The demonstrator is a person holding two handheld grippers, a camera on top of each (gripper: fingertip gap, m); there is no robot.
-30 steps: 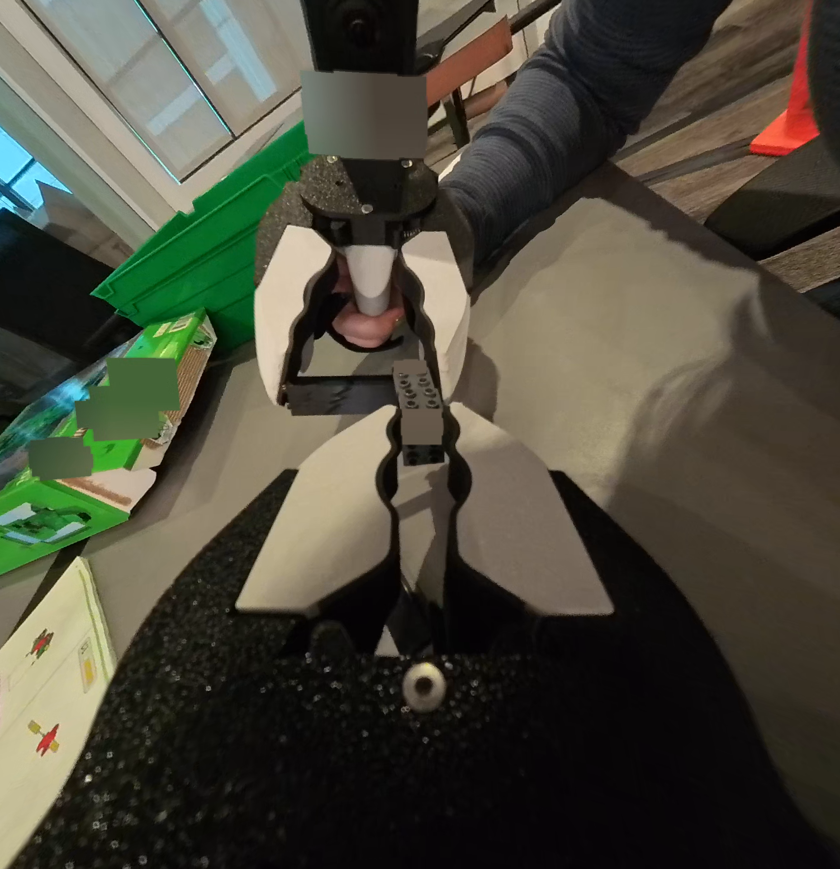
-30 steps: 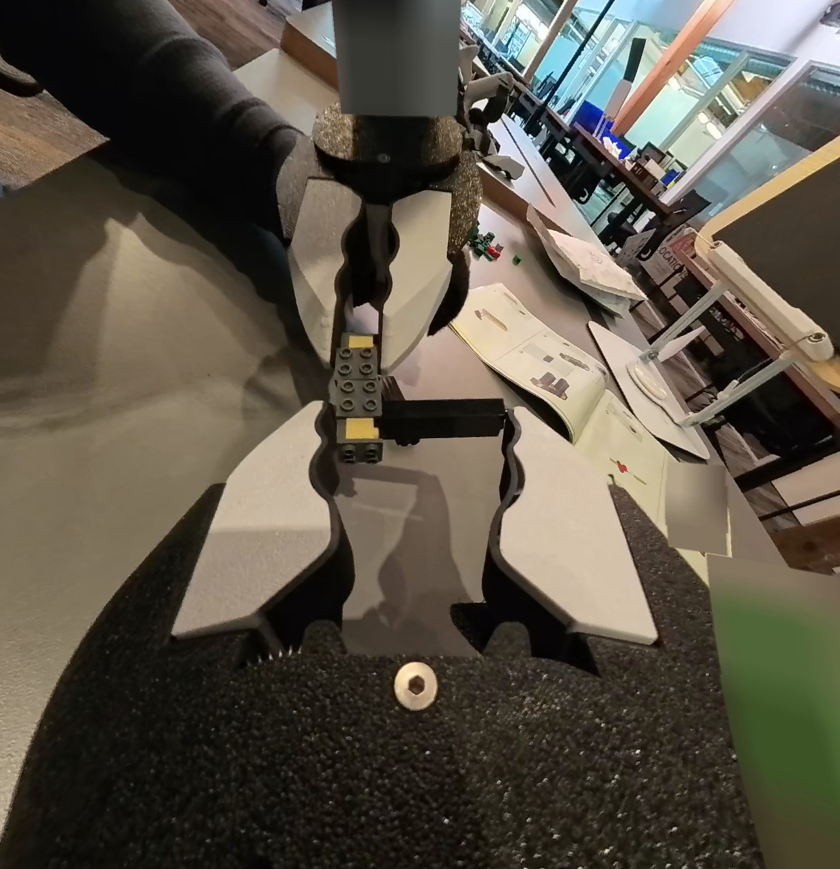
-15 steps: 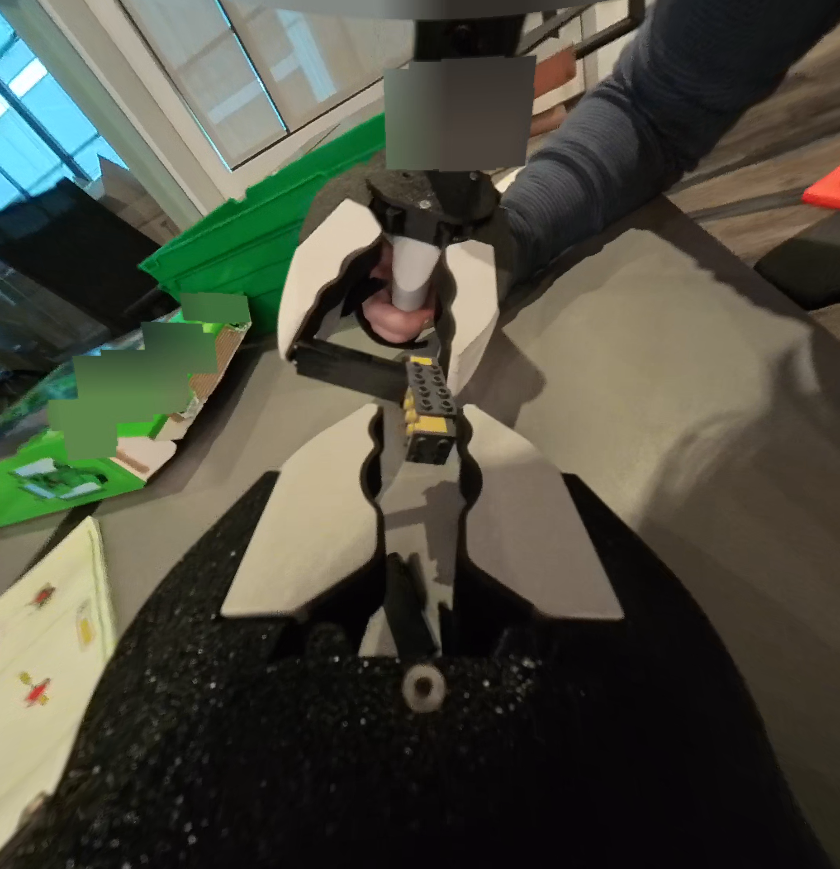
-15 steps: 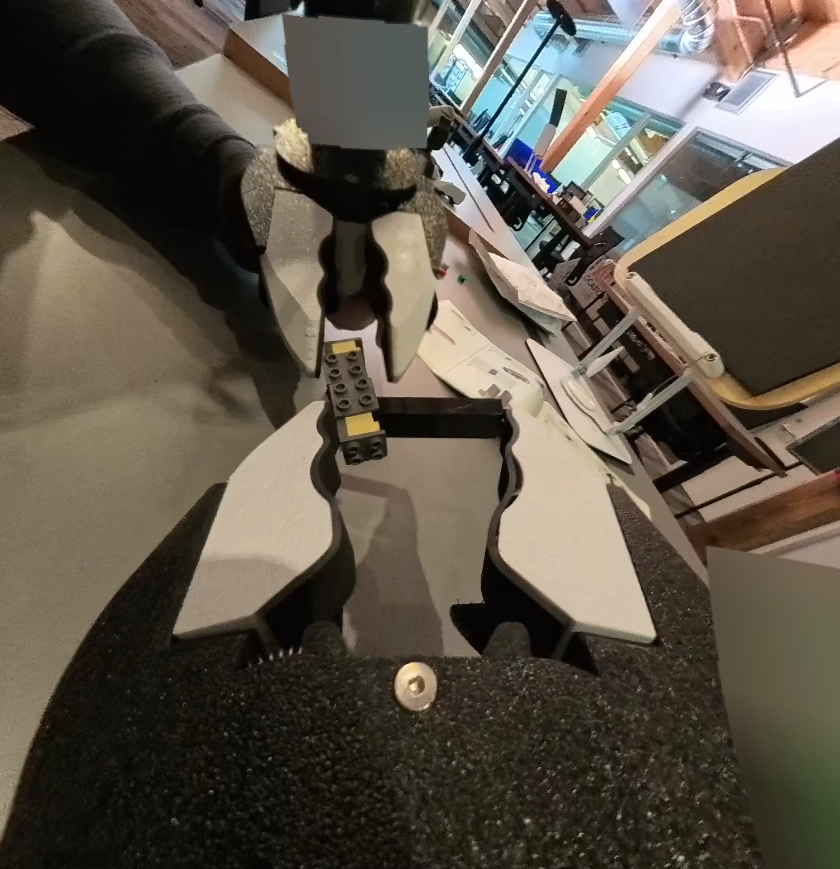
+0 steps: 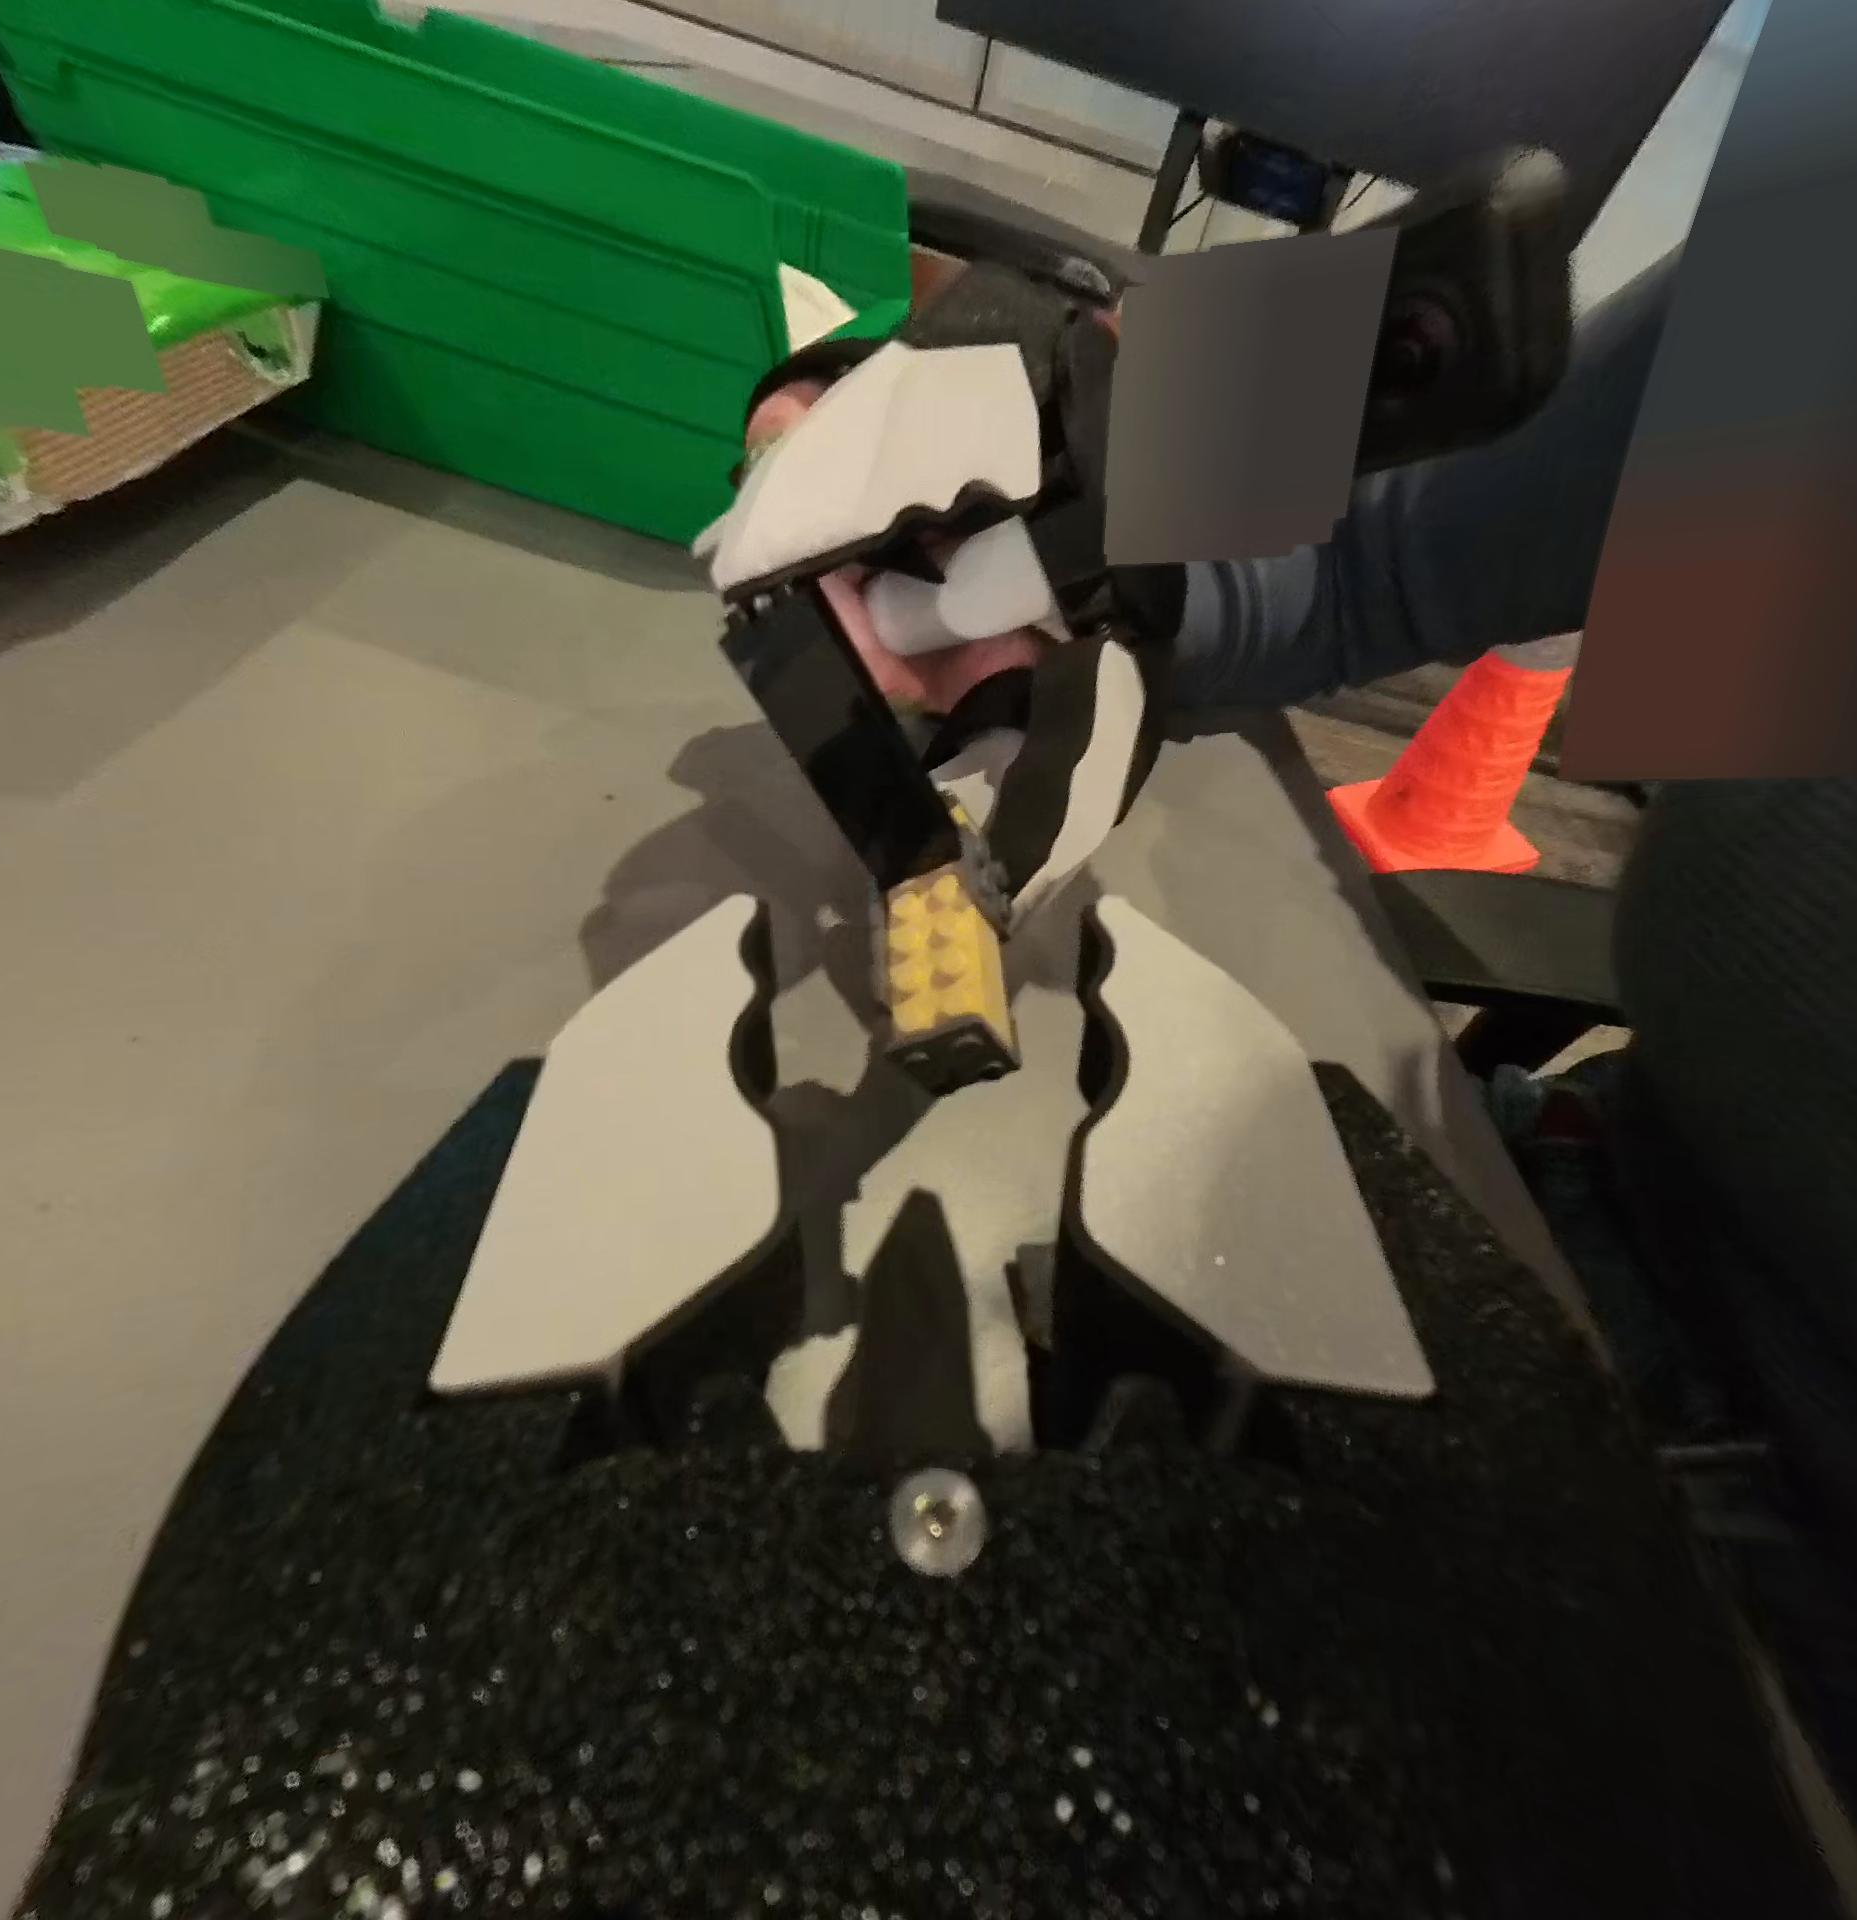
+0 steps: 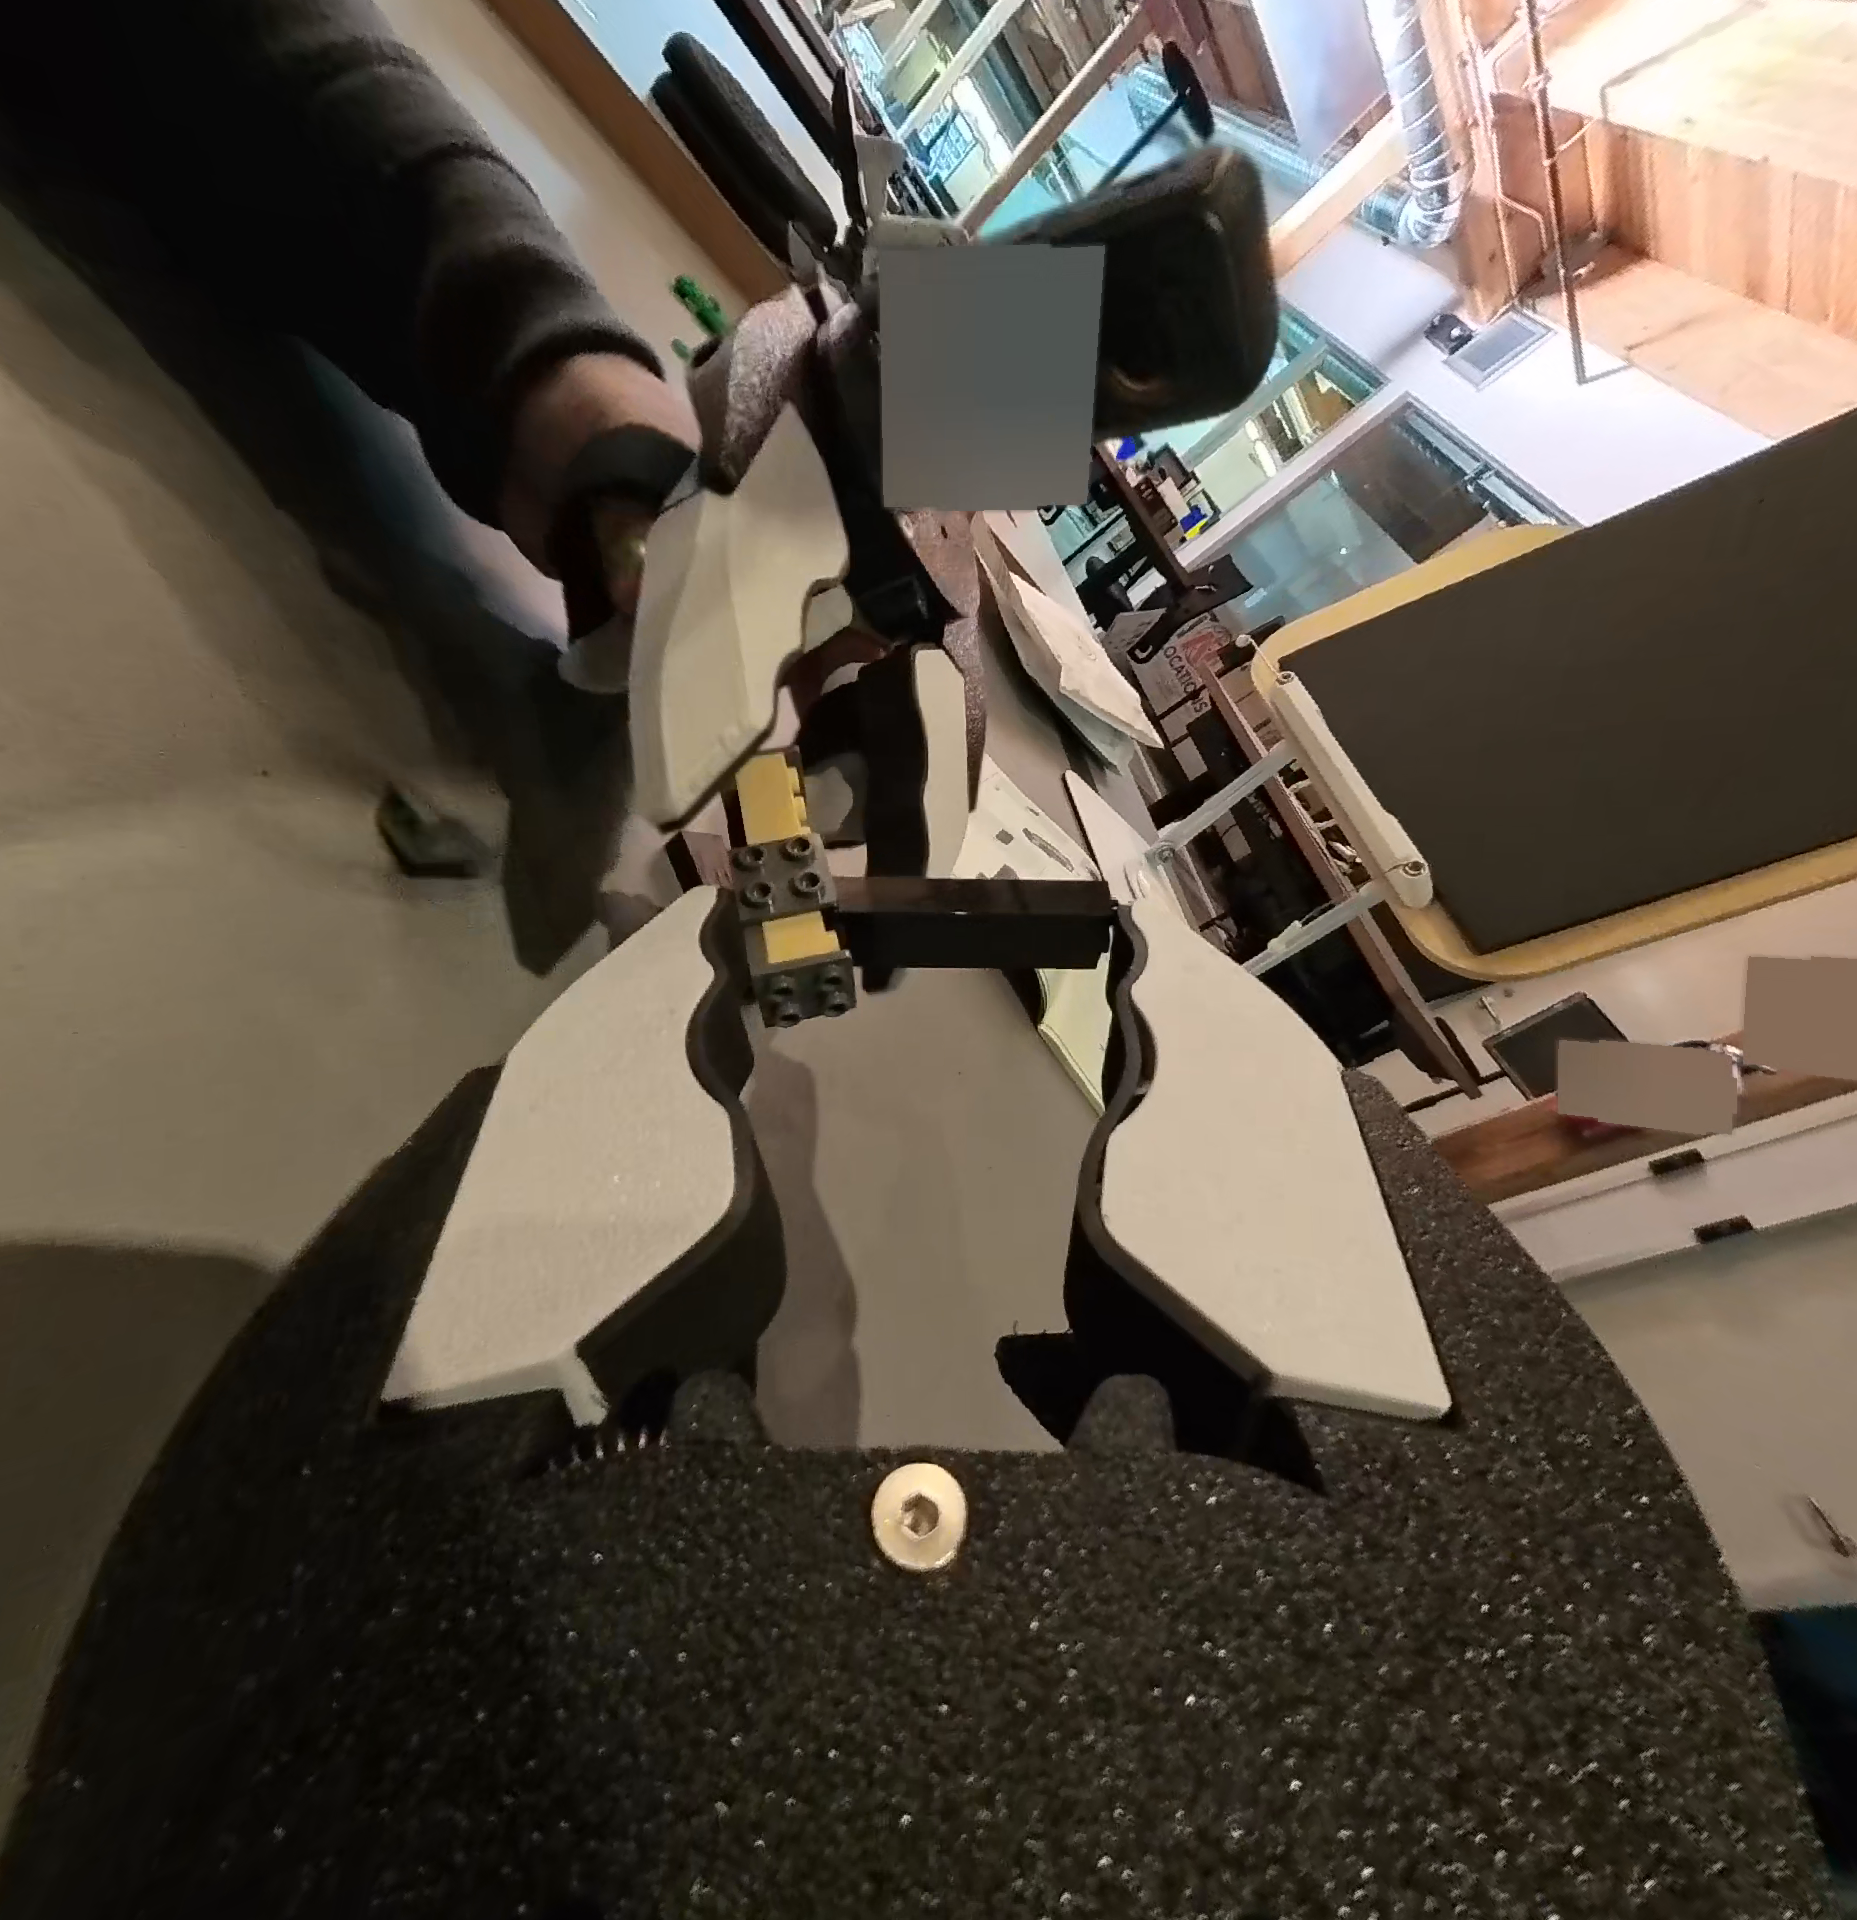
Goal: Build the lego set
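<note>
While right tongs (image 6: 919, 925) clamp the black-and-yellow brick assembly (image 6: 799, 925) | left tongs (image 5: 919, 971) open, empty | step: mid-air inspection | next: regrip.

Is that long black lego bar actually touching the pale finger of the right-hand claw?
Touching. The right wrist view shows the long black lego bar butted end-on against the right gripper's pale finger, no gap visible.

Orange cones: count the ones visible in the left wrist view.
1. The orange cone stands on the floor past the table's right edge, beyond the right gripper, which clamps the lego assembly. More may be hidden by blurred patches.
</note>
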